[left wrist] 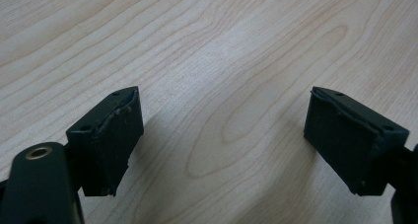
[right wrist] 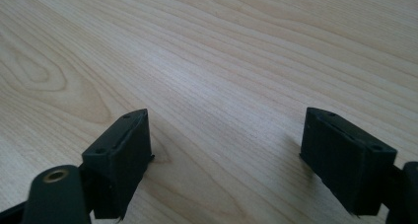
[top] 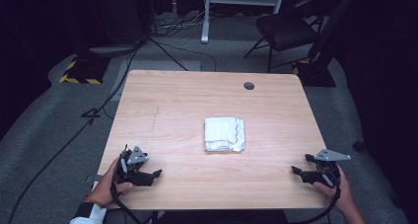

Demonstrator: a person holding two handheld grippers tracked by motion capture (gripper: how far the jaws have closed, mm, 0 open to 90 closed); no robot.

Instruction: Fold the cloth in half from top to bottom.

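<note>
We hold left gripper (top: 156,174) and right gripper (top: 295,170) wide apart, empty, well clear of folded cloth (top: 225,133). Risk: pinching top layer only, fold unravels on table (top: 172,105).

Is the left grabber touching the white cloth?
Apart. The high view shows bare table between the left gripper and the cloth.

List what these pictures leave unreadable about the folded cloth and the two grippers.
- Folded white cloth: in the high view it is too small to count its layers or read the dark line along its right edge.
- Left gripper: its rear sits under the person's left hand in the high view.
- Right gripper: the high view shows it small and dark, so the jaw gap is unclear there; its own view shows the jaws apart over the bare table.
</note>
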